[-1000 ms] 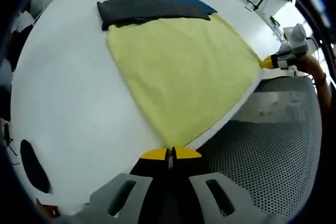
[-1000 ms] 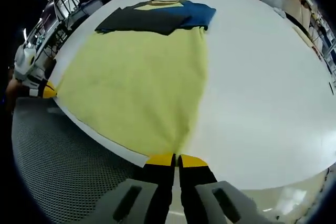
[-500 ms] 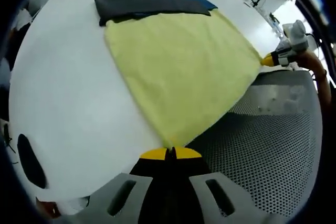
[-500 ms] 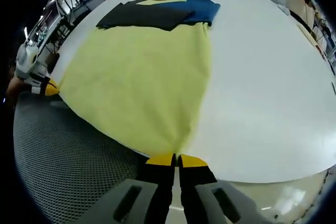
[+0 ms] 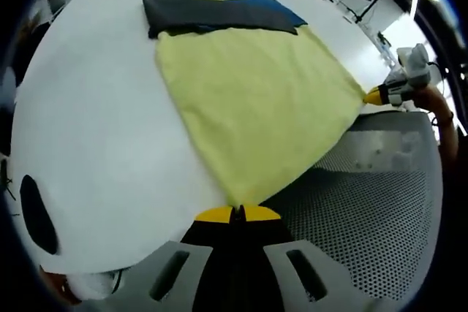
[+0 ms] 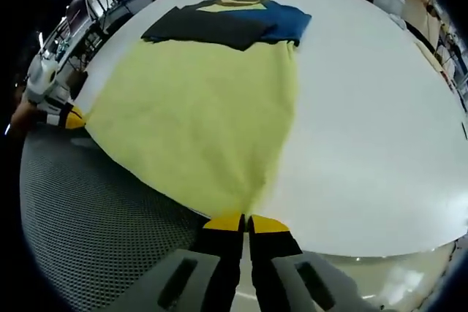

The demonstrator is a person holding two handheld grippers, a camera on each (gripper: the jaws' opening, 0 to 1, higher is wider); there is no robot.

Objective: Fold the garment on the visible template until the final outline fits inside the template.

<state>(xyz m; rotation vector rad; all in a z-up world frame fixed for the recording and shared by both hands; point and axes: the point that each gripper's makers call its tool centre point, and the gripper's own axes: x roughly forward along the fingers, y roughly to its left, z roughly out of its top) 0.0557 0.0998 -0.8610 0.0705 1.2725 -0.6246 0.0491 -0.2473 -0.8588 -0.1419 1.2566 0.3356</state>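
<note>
Left gripper (image 5: pixel 235 213) jaws pinched together, pointing forward at bottom of its view. Right gripper (image 6: pixel 246 222) likewise clamped, also seen at far right (image 5: pixel 374 95), a hand (image 5: pixel 437 107) behind it.

garment (image 5: pixel 248 100) corners hidden (inside closed grippers)
</note>
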